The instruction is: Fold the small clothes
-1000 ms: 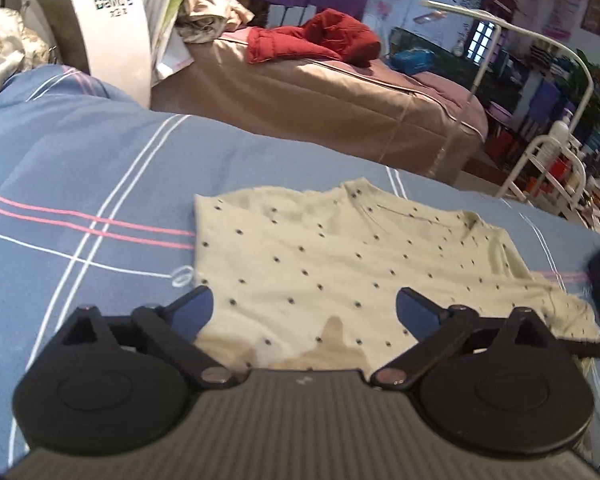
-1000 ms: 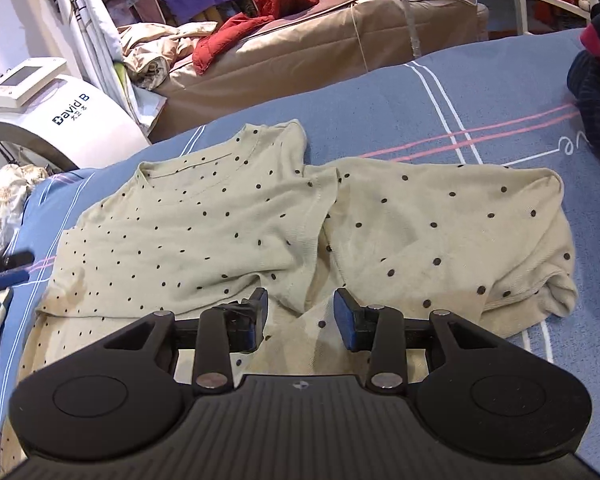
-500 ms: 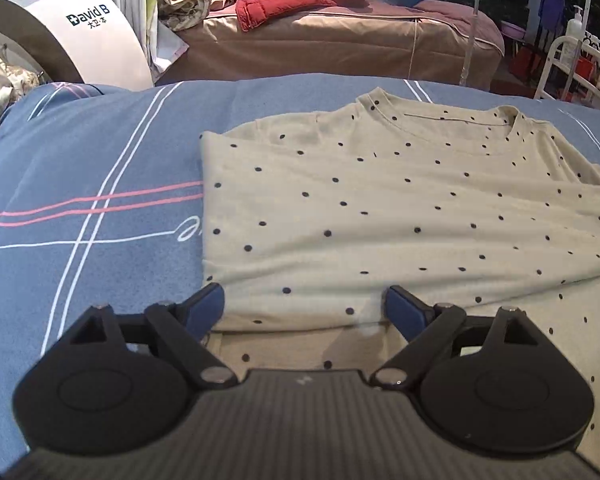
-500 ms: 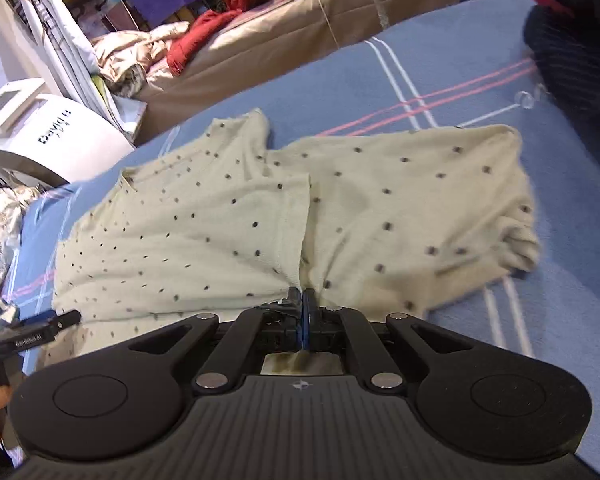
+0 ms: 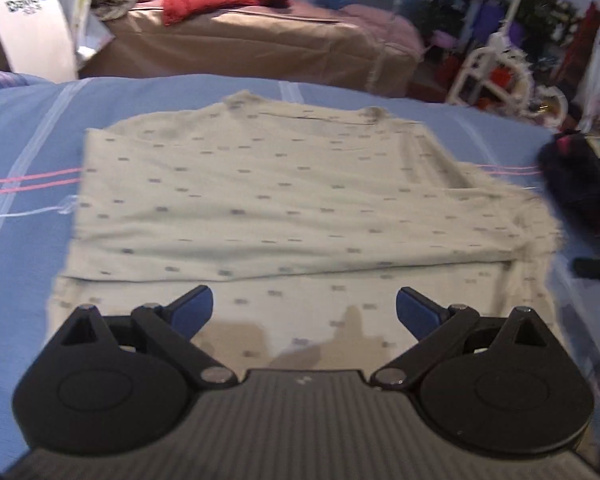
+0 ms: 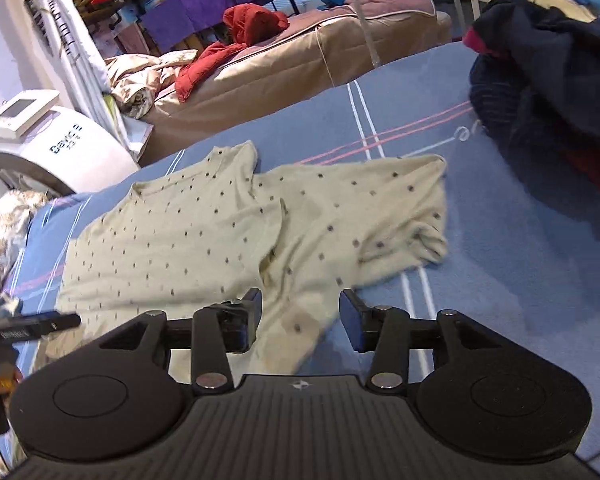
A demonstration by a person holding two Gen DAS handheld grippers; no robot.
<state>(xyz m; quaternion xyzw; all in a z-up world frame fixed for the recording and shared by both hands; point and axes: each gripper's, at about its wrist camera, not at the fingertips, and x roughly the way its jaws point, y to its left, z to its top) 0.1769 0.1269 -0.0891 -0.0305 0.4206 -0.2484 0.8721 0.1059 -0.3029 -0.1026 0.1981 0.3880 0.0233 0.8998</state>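
Polka-dot T-shirt (image 6: 220, 232) lies flat on the bed (image 6: 500, 248), neckline away from the person, one side already folded over the body; the other sleeve (image 6: 400, 208) is still spread out to the right. Left hand-held gripper (image 5: 304, 308) hovers over the hem, jaws wide apart, holding nothing. Right hand-held gripper (image 6: 300, 318) sits at the lower right hem corner, jaws apart, cloth between them but not pinched.

Likely step: fold the spread sleeve inward. Pinch a single edge, lift low, lay it square to match the other side.

Blue striped bedcover; dark clothes pile (image 6: 548, 64) near right. Cluttered room, brown couch (image 6: 300, 64) beyond.
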